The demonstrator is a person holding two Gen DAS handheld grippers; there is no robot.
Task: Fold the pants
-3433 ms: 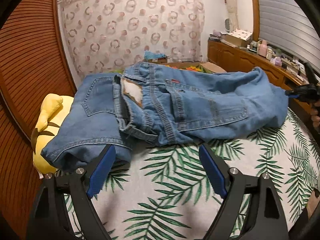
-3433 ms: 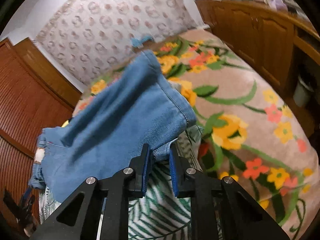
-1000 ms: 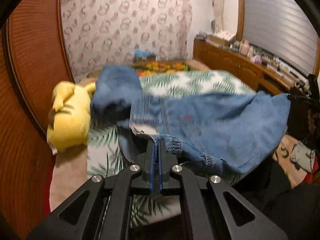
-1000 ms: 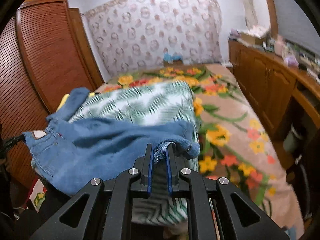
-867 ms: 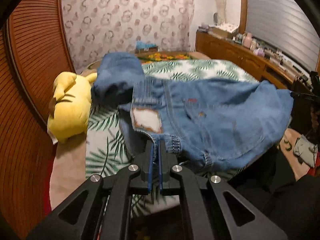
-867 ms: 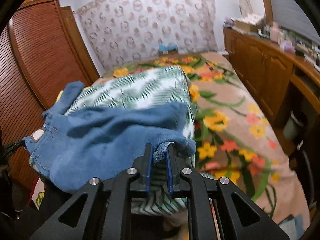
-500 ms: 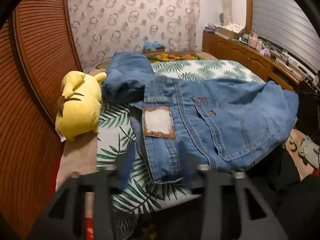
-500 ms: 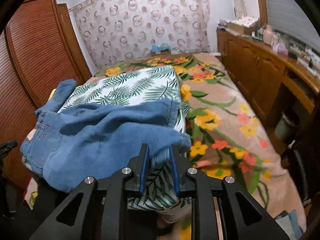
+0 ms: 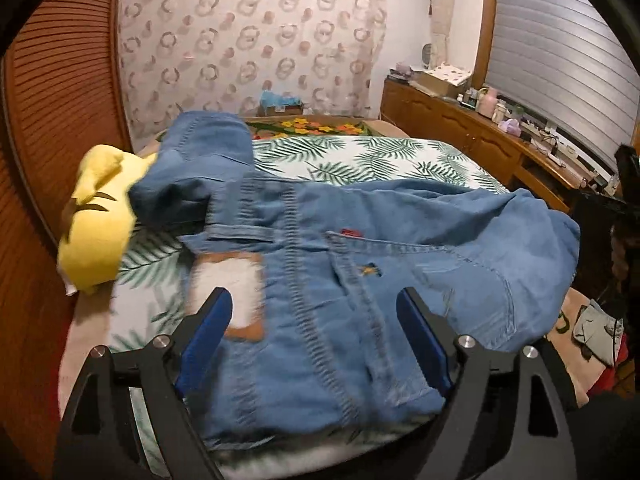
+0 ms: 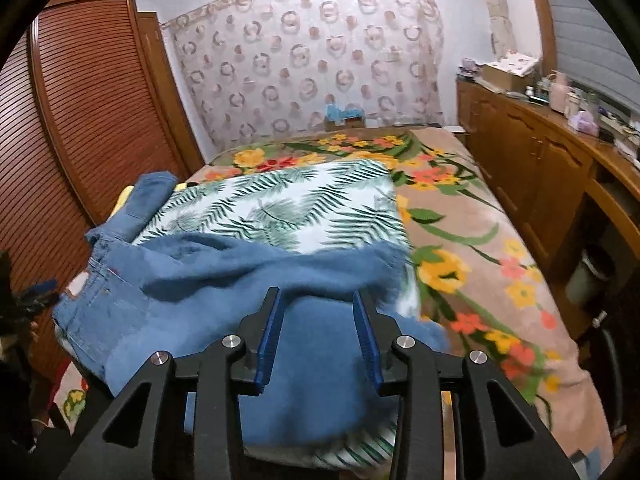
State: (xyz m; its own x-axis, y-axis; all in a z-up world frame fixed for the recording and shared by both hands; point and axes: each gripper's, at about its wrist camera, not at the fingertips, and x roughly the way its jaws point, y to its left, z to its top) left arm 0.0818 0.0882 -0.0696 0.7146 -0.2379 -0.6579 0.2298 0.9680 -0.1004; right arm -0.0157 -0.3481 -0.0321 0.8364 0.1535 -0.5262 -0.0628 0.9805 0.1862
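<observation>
A: The left tool [image 9: 316, 340] stands wide, its blue pads on either side of the waistband of the jeans [image 9: 360, 280] with nothing pressed between them. Its jaws have just been opening, and the denim under them lies slack on the bed.

B: And the right tool [image 10: 320, 336]?

A: Narrower, but parted too. Its jaws have also just been opening. Denim lies between and beneath the pads, though I see a gap on each side, so I judge the cloth released rather than pinched.

B: Why let go of both ends here?

A: Because the jeans now lie across the near edge of the palm-leaf sheet [image 10: 280, 204], waist toward the left tool, leg end toward the right. That looks like a lay-down: the garment is spread along the bed [image 10: 472, 216] so a fold can be started from a flat shape.

B: Is it flat, then?

A: Not quite. One leg [image 9: 200, 160] is thrown back and heaped up against the yellow plush toy [image 9: 96, 220] near the wardrobe door [image 10: 88, 120]. The back pocket and the leather patch [image 9: 232, 292] face up, so the seat side is showing.

B: So what comes next, in your view?

A: Probably fetching that stray leg and laying it over the other. The risk is the near edge: part of the denim hangs past the sheet and could slide off.
</observation>
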